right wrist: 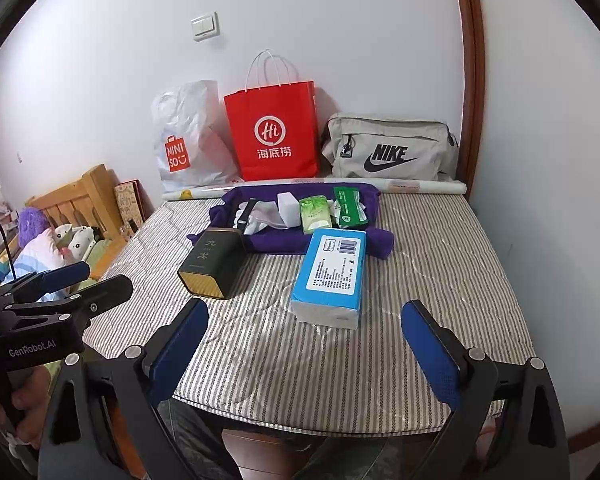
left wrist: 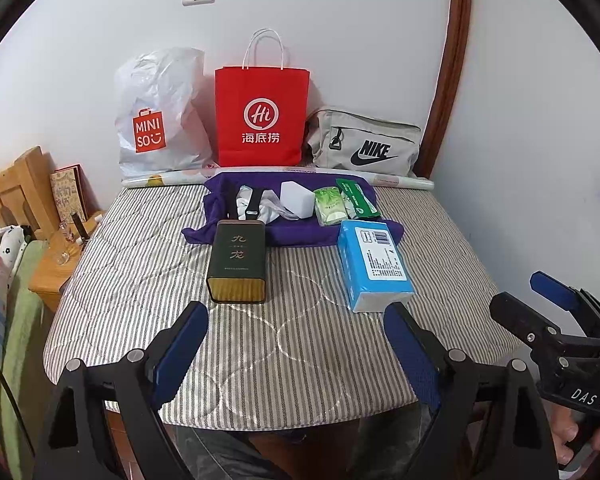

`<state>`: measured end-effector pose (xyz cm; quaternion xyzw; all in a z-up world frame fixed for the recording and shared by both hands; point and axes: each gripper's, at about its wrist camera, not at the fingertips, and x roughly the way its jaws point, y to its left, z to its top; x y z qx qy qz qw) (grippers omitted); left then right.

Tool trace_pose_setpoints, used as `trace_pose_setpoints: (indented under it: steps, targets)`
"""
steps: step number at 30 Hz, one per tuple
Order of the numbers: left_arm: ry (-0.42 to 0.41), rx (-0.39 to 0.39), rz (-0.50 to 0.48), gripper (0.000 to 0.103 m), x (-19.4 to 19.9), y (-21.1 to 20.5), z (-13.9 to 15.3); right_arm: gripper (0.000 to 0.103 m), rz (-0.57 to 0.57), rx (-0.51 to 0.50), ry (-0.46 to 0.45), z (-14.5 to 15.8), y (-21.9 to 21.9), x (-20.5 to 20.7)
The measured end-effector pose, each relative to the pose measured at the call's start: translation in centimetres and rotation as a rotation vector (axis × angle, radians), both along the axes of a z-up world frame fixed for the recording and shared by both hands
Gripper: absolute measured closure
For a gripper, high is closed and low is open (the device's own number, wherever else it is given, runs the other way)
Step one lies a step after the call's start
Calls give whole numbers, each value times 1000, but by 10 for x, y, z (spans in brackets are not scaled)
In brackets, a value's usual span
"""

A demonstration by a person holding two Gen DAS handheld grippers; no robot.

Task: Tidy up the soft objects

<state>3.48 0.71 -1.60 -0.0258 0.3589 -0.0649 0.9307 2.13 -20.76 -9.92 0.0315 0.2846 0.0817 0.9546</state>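
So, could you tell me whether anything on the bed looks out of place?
The dark green tin lies tipped on its side, a rigid item among soft ones, resting against the crumpled purple cloth. Nothing looks spilled.

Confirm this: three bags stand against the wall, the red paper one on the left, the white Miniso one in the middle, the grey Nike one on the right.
Not quite. The red bag is in the middle and the Miniso bag is on the left; the Nike bag is on the right, as you said. Both wrist views show this order.

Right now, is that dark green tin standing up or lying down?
Lying down: the tin rests on its long side on the striped mattress, gold end facing us.
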Motion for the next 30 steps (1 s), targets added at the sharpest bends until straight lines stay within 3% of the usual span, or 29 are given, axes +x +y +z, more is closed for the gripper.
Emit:
trace_pose_setpoints:
  steps: [30]
  targets:
    - [-6,5,-2,14,-3,-1,2,7,2,-2,0,0,1,-4]
